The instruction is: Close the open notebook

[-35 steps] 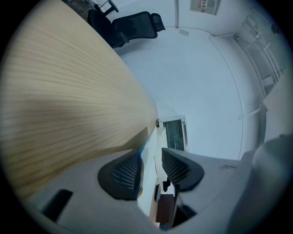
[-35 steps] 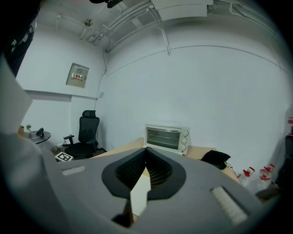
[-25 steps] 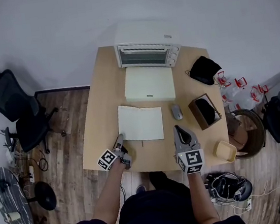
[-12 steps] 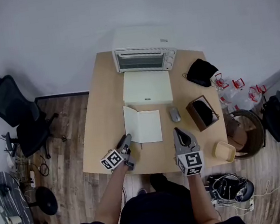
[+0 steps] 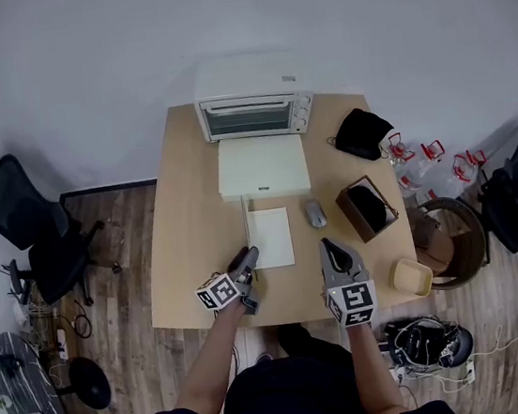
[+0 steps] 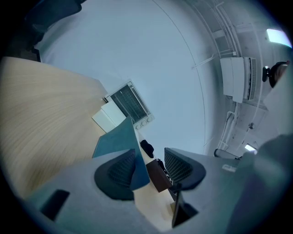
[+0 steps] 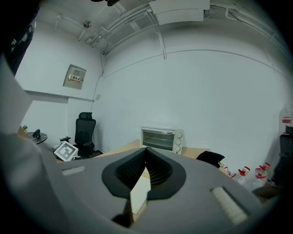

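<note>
The notebook lies in the middle of the wooden desk, its right half flat and white. Its left cover stands nearly upright on its spine. In the left gripper view this cover looks teal and its edge sits between the jaws, leaning on one pad and clear of the other. My left gripper is at the cover's near corner, its jaws opening. My right gripper hovers shut near the desk's front edge, right of the notebook, holding nothing; the white page shows below its pads.
A white toaster oven stands at the desk's back edge, with a flat white box in front of it. A mouse, a brown box, a black pouch and a tan tray lie to the right.
The notebook's left half has swung up from flat to nearly upright. My left gripper moved right and upward with it. The right gripper stayed still.
</note>
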